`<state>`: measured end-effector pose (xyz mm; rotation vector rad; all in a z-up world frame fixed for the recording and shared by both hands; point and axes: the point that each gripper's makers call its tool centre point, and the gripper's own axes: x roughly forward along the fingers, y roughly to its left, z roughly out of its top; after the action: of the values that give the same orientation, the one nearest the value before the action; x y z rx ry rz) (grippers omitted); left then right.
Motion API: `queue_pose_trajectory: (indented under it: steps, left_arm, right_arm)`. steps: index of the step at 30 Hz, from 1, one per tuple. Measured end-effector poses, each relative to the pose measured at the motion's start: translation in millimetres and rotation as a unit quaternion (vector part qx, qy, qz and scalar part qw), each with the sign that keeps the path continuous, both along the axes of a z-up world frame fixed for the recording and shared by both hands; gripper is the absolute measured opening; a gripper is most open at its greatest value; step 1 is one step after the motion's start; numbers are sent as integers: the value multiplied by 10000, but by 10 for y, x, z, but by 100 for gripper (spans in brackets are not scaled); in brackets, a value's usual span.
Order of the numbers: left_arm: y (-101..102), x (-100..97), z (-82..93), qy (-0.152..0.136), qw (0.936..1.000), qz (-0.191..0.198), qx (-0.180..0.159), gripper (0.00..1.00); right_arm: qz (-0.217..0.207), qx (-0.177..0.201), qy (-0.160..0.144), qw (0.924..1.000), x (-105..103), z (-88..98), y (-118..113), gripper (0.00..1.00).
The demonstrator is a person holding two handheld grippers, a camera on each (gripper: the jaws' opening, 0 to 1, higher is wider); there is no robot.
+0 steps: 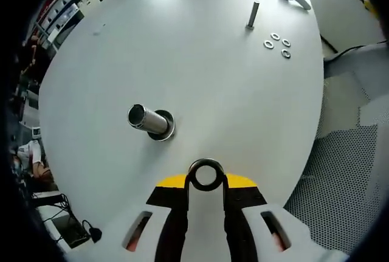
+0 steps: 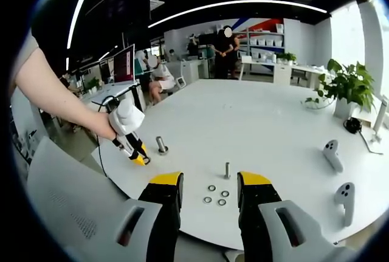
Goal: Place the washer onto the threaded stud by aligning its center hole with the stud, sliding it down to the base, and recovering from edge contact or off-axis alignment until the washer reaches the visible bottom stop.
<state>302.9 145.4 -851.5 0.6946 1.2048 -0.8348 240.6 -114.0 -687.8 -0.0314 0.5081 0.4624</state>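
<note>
Left gripper [image 1: 206, 180] clamped on one washer [image 1: 206, 174] near a wide stud [image 1: 151, 121], right gripper [image 2: 209, 190] spread wide and empty above four loose washers [image 2: 216, 195], one thin threaded stud [image 2: 227, 170] upright on the white table [image 2: 255, 122], two controllers [image 2: 338, 177].

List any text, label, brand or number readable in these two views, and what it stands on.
None can be read. The washer in the left gripper, the stud, the table and the right gripper carry no visible marking. Shelf items behind are too small to tell.
</note>
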Motion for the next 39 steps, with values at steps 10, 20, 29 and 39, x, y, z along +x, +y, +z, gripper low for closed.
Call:
queue_pose_trajectory:
  steps: [10, 20, 29, 39]
  left_arm:
    - [-62, 169, 309, -347, 9990, -228, -132, 19]
    - [-49, 363, 456, -471, 9983, -317, -95, 19]
    - [-109, 503, 520, -568, 9978, -336, -101, 19]
    - [-75, 653, 458, -548, 9981, -290, -12, 19]
  right_arm:
    - [45, -10, 33, 10000, -3, -16, 15, 38]
    - [19, 0, 28, 10000, -6, -12, 4, 38]
    - [15, 0, 12, 10000, -5, -7, 0, 38]
    - [-3, 5, 8, 10000, -1, -5, -3, 37]
